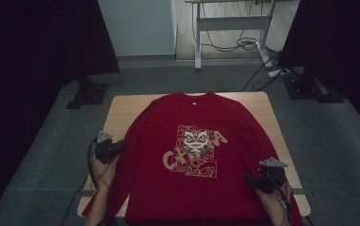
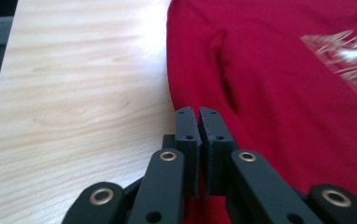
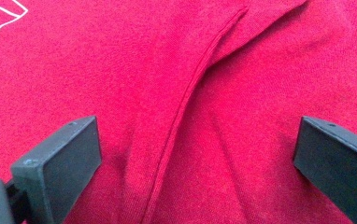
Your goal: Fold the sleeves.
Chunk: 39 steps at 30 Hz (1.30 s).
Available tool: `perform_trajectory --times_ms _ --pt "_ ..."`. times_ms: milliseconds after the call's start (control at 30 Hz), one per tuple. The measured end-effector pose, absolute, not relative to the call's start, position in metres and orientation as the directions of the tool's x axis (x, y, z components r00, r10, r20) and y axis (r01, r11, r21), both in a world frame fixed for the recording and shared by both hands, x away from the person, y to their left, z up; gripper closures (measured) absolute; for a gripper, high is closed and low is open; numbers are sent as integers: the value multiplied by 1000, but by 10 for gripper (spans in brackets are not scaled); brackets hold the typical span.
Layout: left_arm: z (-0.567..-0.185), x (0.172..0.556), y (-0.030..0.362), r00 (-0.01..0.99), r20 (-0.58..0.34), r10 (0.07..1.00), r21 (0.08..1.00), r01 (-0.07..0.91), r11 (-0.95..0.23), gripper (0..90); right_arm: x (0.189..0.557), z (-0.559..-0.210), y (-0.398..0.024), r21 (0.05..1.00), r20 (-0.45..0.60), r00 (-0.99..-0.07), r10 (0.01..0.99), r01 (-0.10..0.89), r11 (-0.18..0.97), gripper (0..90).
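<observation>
At the left we see the left claw [image 1: 117, 147] at the edge of the red shirt [image 1: 192, 188], by its left sleeve [image 1: 121, 174]. Its jaws are pressed together; whether a bit of cloth is pinched between them we cannot tell. The shirt lies flat, front up, on the wooden counter [image 1: 121, 108], collar at the far side, with a gold and white print [image 1: 194, 150] on the chest. At the right, the right claw [image 1: 249, 180] rests low over the shirt's right side, jaws spread wide, a seam [image 3: 186, 107] running between them.
</observation>
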<state>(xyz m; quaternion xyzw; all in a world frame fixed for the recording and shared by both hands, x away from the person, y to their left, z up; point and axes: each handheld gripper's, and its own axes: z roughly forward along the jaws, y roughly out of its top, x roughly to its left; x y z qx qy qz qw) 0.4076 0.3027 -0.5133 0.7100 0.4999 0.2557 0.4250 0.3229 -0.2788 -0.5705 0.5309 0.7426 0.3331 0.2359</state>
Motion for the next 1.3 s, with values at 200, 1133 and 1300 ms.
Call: perform_trajectory --times_ms 200,1133,1300 --pt "-500 402 284 423 -34 905 882 439 -172 871 323 -571 -279 745 4 -326 945 632 214 9" --pt "-501 403 147 681 68 729 835 361 -416 869 323 -571 -279 745 4 -326 945 632 215 9" --pt "-520 410 134 688 65 723 792 406 -457 865 323 -571 -279 745 4 -326 945 631 215 9"
